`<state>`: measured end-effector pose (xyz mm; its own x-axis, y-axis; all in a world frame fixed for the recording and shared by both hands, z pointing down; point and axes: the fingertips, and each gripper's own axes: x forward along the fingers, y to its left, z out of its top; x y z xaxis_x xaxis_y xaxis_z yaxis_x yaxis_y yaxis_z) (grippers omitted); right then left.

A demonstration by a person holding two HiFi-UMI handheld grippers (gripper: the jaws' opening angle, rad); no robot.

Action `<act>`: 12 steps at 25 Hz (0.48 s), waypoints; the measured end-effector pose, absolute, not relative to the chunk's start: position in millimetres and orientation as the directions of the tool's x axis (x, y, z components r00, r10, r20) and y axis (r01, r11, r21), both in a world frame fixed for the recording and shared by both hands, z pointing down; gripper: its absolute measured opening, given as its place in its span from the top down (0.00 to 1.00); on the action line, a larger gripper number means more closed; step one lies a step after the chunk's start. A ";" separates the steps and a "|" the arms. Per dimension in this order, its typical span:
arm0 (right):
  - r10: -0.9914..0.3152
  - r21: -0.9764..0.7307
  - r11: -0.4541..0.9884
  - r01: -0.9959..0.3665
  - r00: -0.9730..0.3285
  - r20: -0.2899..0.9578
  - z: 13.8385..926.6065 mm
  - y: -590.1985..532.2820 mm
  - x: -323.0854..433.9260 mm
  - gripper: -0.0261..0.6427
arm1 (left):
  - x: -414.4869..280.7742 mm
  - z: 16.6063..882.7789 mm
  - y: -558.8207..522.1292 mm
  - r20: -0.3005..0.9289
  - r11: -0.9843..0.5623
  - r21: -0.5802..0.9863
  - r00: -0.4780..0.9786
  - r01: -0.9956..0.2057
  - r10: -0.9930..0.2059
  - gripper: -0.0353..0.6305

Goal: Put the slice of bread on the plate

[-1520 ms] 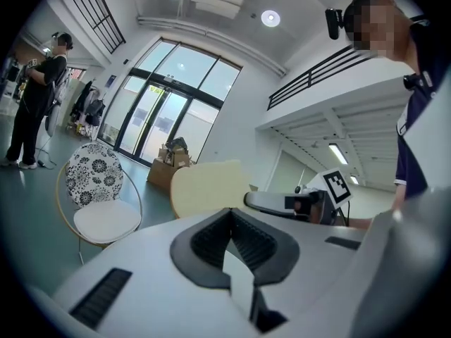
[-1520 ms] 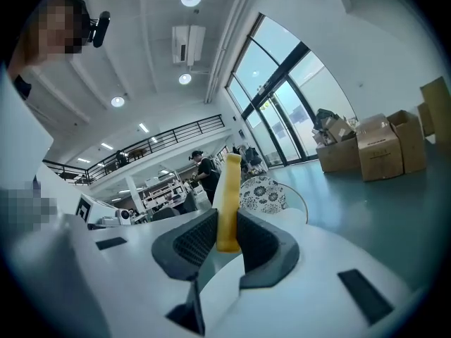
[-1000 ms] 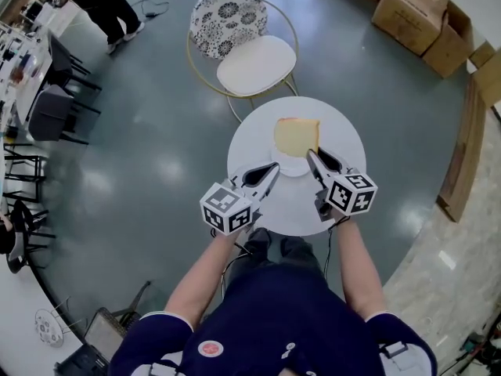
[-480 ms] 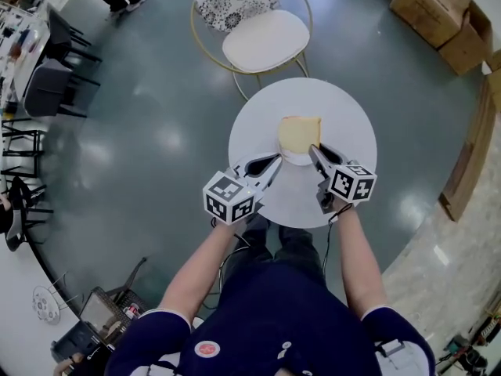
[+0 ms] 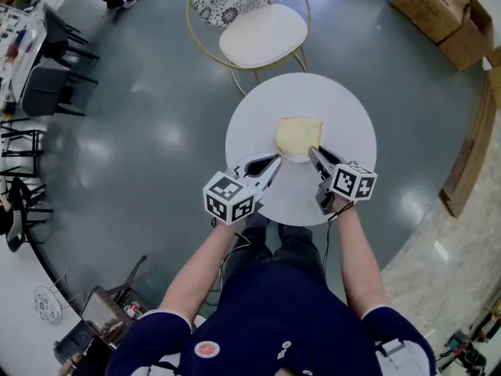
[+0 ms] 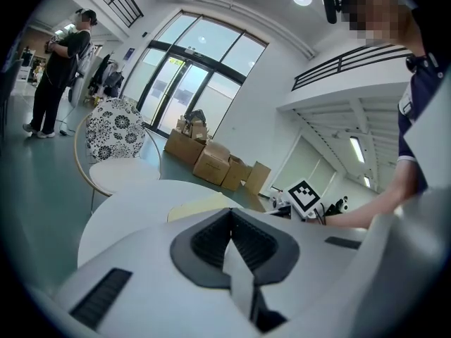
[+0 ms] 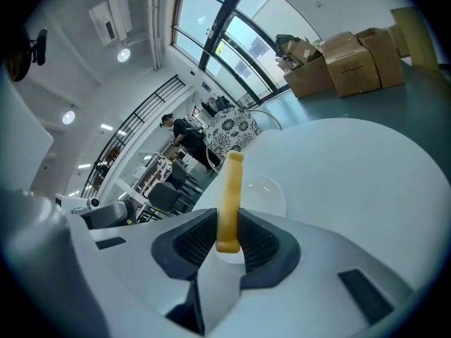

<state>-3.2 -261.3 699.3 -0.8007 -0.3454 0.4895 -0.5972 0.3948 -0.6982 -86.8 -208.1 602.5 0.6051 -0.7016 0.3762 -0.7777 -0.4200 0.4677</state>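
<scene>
A pale yellow slice of bread [image 5: 298, 135] hangs flat just above a small white plate [image 5: 295, 159] on the round white table [image 5: 344, 108]. My right gripper [image 5: 313, 152] is shut on the slice's near edge. In the right gripper view the bread [image 7: 229, 196] stands edge-on between the dark pads, and the plate [image 7: 266, 193] lies just beyond on the table. My left gripper [image 5: 274, 163] hovers left of the plate, its jaws shut with nothing in them. In the left gripper view that gripper [image 6: 230, 215] points toward the bread [image 6: 201, 206].
A gold-framed chair [image 5: 262, 37] with a white seat stands behind the table. Cardboard boxes [image 5: 434, 10] sit at the far right on the grey floor. Dark chairs and desks [image 5: 35, 84] line the left side. A person [image 6: 60, 69] stands far off.
Both grippers have come down toward the table. The bread has sunk with the right gripper and now sits lower over the plate.
</scene>
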 end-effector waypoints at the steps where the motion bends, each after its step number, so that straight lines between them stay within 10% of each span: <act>1: -0.345 -0.688 0.397 -0.607 -0.793 0.501 701.2 -261.6 -2.5 0.83 | -86.3 603.2 -207.8 0.377 -0.420 0.468 0.606 -0.777 -0.701 0.94; 12: -0.374 -0.568 0.376 -0.732 -0.681 0.630 731.5 -262.2 9.6 0.82 | -80.6 605.2 -206.3 0.379 -0.416 0.475 0.607 -0.776 -0.699 0.94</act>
<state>9.6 -262.2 731.5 -0.6805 -0.3740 0.6301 -0.7323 0.3759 -0.5678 -80.6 -206.3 605.2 0.6066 -0.6986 0.3794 -0.7757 -0.4157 0.4749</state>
